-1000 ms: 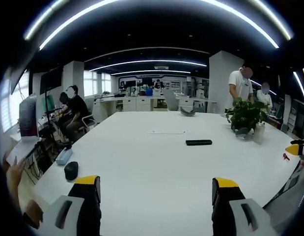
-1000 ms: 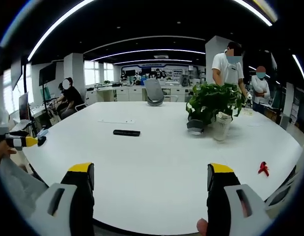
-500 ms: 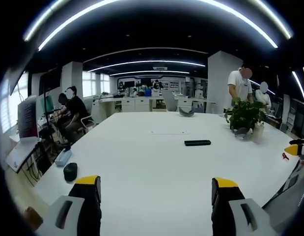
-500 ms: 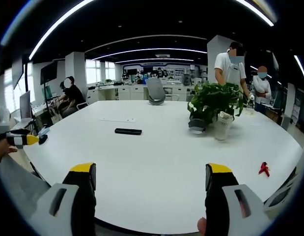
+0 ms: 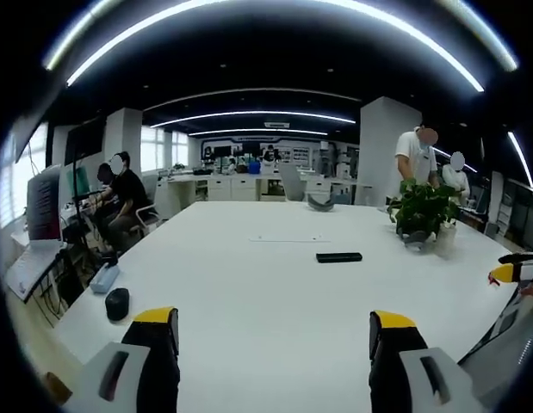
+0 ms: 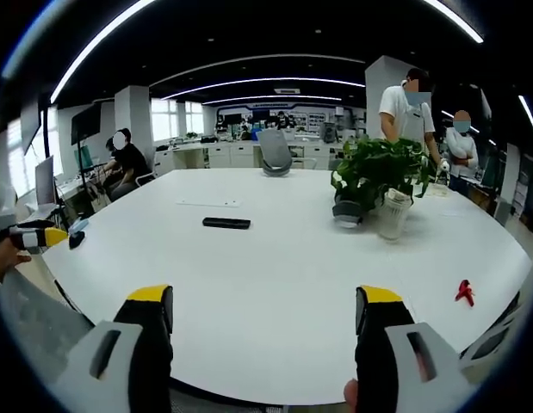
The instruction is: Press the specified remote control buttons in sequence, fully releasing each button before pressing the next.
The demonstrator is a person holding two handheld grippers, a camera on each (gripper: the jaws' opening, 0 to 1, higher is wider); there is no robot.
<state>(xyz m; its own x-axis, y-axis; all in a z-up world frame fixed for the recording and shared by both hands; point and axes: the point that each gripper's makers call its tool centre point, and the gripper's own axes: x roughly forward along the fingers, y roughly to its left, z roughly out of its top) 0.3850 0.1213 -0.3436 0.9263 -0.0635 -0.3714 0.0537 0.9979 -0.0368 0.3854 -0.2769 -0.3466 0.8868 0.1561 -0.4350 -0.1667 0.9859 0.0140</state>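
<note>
1. White conference table [image 6: 275, 284] across both views, a black remote control [image 6: 226, 223] flat near its middle, long side crosswise, well apart from either tool; judged left in open space so every button stays visible and reachable.
2. Left gripper [image 5: 275, 331] at 6 o'clock of the left gripper view, yellow-tipped jaws wide apart, nothing between them; remote control [image 5: 338, 257] at about 1 o'clock from the gap, far up the table.
3. Right gripper [image 6: 264, 310] likewise spread and empty at 6 o'clock of the right gripper view; remote at about 11 o'clock from its gap.
4. Both tools held back over the near edge, aimed across the tabletop; judged a starting stance, no button pressed yet, whole approach still to come.
5. Potted plant [image 6: 378, 176] at 1 o'clock of the right gripper view, leafy green in a grey pot, a pale ribbed cup [image 6: 392, 216] just beside it; contents of the cup impossible to tell.
6. Small red object [image 6: 463, 292] at 3 o'clock near the table's far right edge, too small to identify.
7. Dark rounded object [image 5: 117, 304] and a pale flat one [image 5: 103, 277] at 9 o'clock of the left gripper view, near the table's edge.
8. Risk, as a judgement: long reach to the remote, so a jaw tip may nudge it sideways instead of pressing down.
</note>
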